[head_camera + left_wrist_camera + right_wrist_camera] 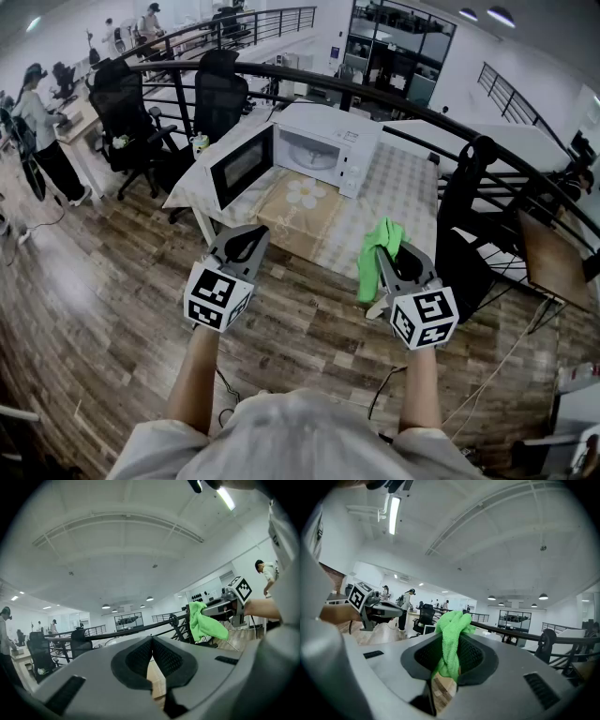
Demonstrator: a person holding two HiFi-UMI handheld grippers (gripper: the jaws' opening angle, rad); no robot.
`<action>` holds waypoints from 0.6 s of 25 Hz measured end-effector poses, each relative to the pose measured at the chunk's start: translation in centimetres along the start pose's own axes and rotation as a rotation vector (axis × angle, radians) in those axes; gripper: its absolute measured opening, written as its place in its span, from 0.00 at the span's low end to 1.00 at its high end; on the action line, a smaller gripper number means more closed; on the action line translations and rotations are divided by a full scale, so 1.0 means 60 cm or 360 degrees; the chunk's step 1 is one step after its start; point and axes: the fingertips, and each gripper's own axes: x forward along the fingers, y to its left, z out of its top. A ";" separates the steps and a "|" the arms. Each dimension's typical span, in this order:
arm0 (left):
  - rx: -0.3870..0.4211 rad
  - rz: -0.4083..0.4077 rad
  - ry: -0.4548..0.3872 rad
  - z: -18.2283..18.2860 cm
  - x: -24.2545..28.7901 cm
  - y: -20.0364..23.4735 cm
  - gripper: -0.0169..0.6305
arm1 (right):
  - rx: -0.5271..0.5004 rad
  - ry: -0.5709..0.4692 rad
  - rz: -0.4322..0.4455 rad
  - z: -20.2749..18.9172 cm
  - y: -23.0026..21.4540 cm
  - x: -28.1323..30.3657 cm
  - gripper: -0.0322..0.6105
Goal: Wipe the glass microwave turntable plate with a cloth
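Your right tool (451, 639) clamped on green cloth (375, 255); left tool (153, 645) pinched together, empty. Only head view shows microwave (323, 150) on counter (405, 187) ahead, door open; plate inside too faint to confirm.

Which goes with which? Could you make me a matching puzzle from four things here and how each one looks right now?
Things:
1. left gripper
2. right gripper
3. microwave door
4. cloth

States:
A. bright green
B. swung open
C. jaws together, nothing between them
D. jaws clamped on fabric

Pairs: 1-C, 2-D, 3-B, 4-A
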 end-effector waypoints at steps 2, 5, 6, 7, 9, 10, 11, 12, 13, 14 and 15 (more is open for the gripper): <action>-0.0002 0.0002 0.0000 -0.003 -0.003 0.004 0.05 | -0.0004 0.0001 -0.0002 0.001 0.004 0.003 0.20; -0.0002 0.0001 0.0000 -0.008 -0.010 0.011 0.05 | -0.0008 0.0007 -0.0015 0.001 0.012 0.010 0.20; -0.0004 -0.0001 -0.0001 -0.010 -0.013 0.015 0.05 | -0.0002 0.0007 -0.0015 0.002 0.016 0.012 0.19; -0.0009 -0.0002 -0.0003 -0.012 -0.017 0.019 0.05 | 0.0009 0.0004 -0.0011 0.003 0.021 0.014 0.20; -0.0020 -0.0010 -0.0006 -0.017 -0.028 0.028 0.05 | 0.0045 -0.0003 0.0010 0.004 0.035 0.019 0.20; -0.0022 -0.0014 0.0000 -0.022 -0.033 0.035 0.05 | 0.0070 -0.0008 0.0021 0.005 0.041 0.023 0.20; -0.0022 -0.0015 0.0014 -0.028 -0.036 0.043 0.05 | 0.0098 -0.0015 0.0027 0.007 0.046 0.027 0.20; -0.0023 -0.0011 0.0032 -0.034 -0.037 0.053 0.05 | 0.0121 -0.0024 0.0028 0.010 0.050 0.034 0.20; -0.0027 -0.0002 0.0051 -0.040 -0.037 0.066 0.05 | 0.0135 -0.0034 0.0025 0.013 0.054 0.041 0.20; -0.0034 0.0009 0.0067 -0.046 -0.036 0.079 0.05 | 0.0142 -0.0041 0.0024 0.017 0.058 0.049 0.20; -0.0045 0.0020 0.0081 -0.051 -0.034 0.093 0.05 | 0.0150 -0.0043 0.0029 0.018 0.063 0.059 0.20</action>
